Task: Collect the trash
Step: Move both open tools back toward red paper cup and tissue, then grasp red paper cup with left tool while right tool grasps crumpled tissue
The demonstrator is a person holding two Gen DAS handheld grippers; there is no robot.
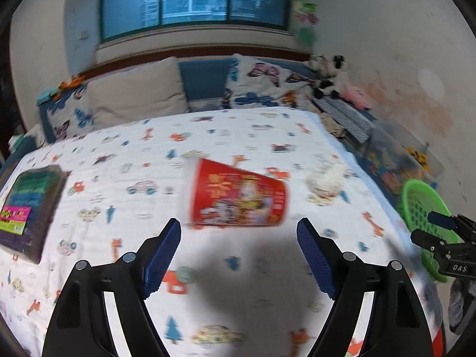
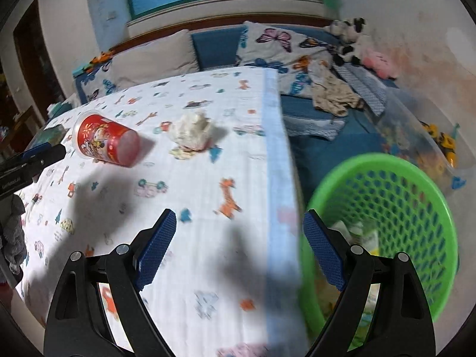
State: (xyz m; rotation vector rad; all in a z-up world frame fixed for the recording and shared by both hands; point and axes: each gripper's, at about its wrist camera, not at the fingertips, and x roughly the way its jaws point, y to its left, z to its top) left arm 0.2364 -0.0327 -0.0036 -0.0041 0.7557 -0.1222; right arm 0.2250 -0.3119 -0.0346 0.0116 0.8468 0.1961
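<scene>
A red printed paper cup [image 1: 238,195] lies on its side on the patterned bed sheet [image 1: 208,306]; it also shows in the right wrist view [image 2: 104,142]. My left gripper [image 1: 238,255] is open and empty, just short of the cup. A crumpled white tissue [image 1: 324,178] lies to the cup's right, also in the right wrist view [image 2: 193,132]. My right gripper [image 2: 239,251] is open and empty above the sheet's right edge, next to a green mesh basket [image 2: 416,190] holding some scraps. The basket shows in the left wrist view [image 1: 422,205].
A dark package [image 1: 29,205] lies at the sheet's left. Pillows [image 1: 136,92] and plush toys [image 1: 327,71] line the headboard. Clothes [image 2: 333,95] and a clear bin of toys [image 2: 422,136] sit on the blue bedding to the right.
</scene>
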